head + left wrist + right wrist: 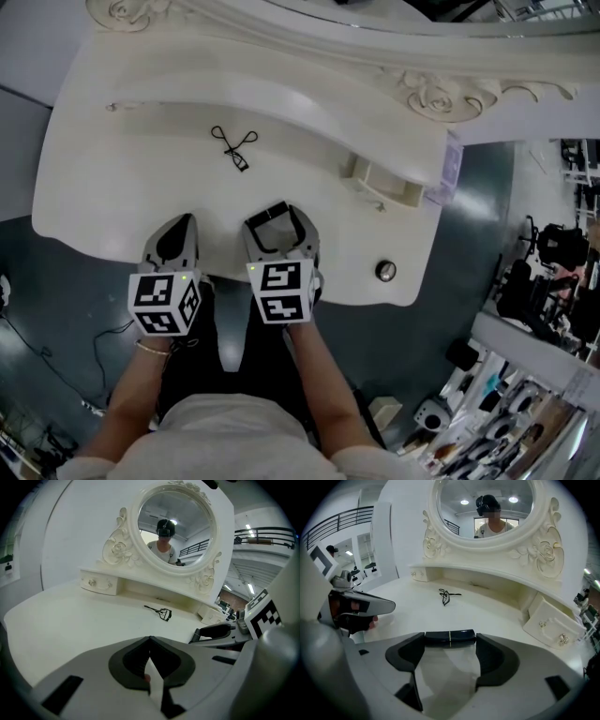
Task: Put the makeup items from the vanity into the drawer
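A dark makeup tube (450, 637) lies crosswise on the white vanity top (141, 187), close to its front edge. My right gripper (450, 642) stands wide open around it, one fingertip at each end, and I see no pad pressing on it. From the head view the same tube (272, 214) sits at the right gripper's (278, 221) tips. Beside it on the left, my left gripper (180, 225) is shut with nothing in it, and it points across the top (150, 640). A black eyelash curler (234, 148) lies further back in the middle. The small right drawer (382, 187) stands pulled out.
A small round dark item (385, 271) sits at the vanity's front right corner. The oval mirror (176, 527) rises behind the raised shelf, with a closed little drawer (98, 583) at its left end. Right of the vanity, cluttered shelves (525, 394) stand on the floor.
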Demonstrator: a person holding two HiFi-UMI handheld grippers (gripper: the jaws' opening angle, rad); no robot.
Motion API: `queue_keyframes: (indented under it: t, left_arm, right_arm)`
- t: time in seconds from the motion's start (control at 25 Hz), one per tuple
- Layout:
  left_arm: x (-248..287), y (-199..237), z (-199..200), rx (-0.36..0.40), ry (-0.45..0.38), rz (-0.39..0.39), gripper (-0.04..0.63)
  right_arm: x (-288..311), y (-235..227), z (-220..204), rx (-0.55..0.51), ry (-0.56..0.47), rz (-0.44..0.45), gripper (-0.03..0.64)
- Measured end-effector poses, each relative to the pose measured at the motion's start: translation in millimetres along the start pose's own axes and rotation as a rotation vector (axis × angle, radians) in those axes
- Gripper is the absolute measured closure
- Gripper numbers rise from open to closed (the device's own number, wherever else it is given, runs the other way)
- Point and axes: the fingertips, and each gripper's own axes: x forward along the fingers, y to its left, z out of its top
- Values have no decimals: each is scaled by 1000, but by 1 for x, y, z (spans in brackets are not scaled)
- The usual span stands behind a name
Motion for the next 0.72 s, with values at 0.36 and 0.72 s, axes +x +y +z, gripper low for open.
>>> queue_keyframes:
  t: [0.36, 0.72]
  left_arm:
    - [3, 0, 1, 2, -2, 0, 592]
    - [4, -5, 0, 25, 3, 3, 592]
  right_arm:
    - [2, 0, -1, -2, 9, 0, 293]
    - [-6, -12, -1, 20, -15, -35, 293]
